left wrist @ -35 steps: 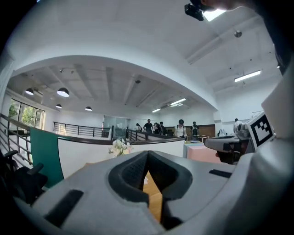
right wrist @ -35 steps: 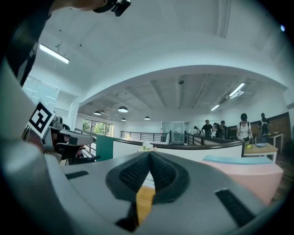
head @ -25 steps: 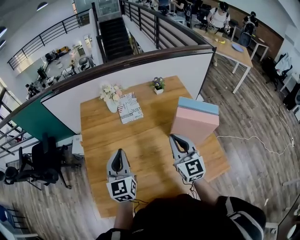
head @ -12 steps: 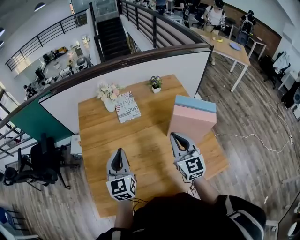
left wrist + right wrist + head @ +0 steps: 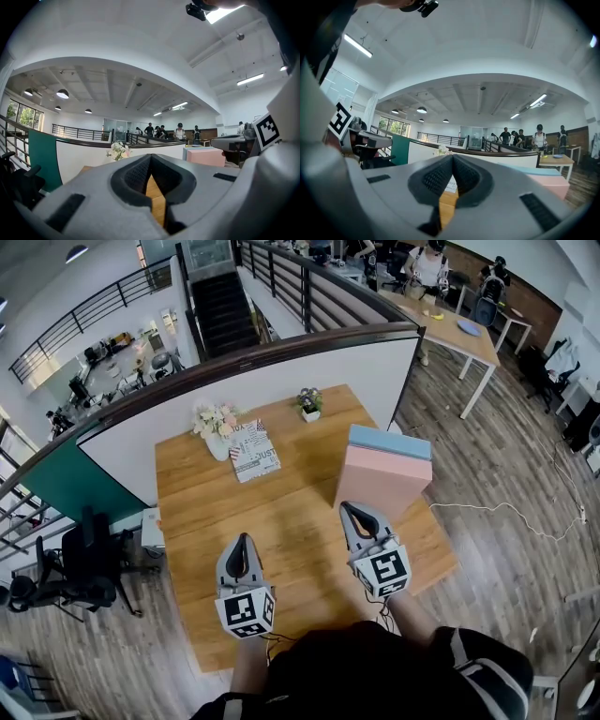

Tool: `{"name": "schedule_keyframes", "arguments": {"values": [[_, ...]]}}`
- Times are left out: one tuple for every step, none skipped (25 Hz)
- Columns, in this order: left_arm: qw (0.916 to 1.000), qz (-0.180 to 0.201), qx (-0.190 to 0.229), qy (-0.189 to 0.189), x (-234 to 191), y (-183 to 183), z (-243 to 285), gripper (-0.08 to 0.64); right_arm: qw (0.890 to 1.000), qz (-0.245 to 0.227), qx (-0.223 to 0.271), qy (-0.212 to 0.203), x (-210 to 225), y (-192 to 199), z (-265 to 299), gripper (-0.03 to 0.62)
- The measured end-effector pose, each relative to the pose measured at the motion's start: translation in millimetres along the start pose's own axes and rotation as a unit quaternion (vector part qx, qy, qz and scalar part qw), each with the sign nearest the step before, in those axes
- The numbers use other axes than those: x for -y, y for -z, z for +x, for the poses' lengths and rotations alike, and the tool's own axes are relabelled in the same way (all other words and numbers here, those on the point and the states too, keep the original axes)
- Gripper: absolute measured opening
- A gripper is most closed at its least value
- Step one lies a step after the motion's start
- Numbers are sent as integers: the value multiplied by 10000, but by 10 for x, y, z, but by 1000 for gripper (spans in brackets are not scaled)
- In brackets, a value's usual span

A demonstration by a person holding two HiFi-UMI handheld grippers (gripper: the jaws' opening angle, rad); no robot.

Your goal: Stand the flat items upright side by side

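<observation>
A printed book (image 5: 254, 452) lies flat at the table's back, beside a vase of pale flowers (image 5: 216, 426). At the table's right edge stands a tall pink block with a light blue slab on top (image 5: 382, 479). My left gripper (image 5: 243, 542) hovers over the table's near left, shut and holding nothing. My right gripper (image 5: 350, 510) is also shut and holding nothing, its tips just short of the pink block. In the left gripper view the shut jaws (image 5: 150, 161) frame the flowers (image 5: 117, 150) and the pink block (image 5: 206, 156). The right gripper view shows its jaws (image 5: 452, 161) pointing toward the book (image 5: 451, 185).
A small potted plant (image 5: 308, 405) stands at the table's back edge against a white partition (image 5: 281, 381). The wooden table (image 5: 281, 521) ends close behind the grippers. A black office chair (image 5: 89, 563) stands left of the table, and a cable (image 5: 497, 512) runs over the floor on the right.
Both grippers stay shut and almost in place. The head view has shifted a little, so the table and its objects sit slightly higher and further left in the picture.
</observation>
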State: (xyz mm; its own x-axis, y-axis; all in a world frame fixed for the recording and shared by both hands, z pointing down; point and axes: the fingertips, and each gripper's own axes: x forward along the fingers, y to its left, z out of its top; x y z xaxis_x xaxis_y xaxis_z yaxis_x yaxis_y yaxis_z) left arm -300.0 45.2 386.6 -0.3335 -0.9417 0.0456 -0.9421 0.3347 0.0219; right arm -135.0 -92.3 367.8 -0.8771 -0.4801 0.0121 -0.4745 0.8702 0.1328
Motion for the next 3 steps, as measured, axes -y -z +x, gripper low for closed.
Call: {"name": "schedule_keyframes", "arguments": {"values": [[10000,-5,-1,-2,-1,4,5,7,10000,7,-13,10,10,6,-1,5],[10000,-10,-2,-4,-3,8,10,6,10000,14,-23,20,20,12,0,5],[10000,-15,-2,-6,-5,11,15,6,10000,21,-34,29,29,18,2,5]]}}
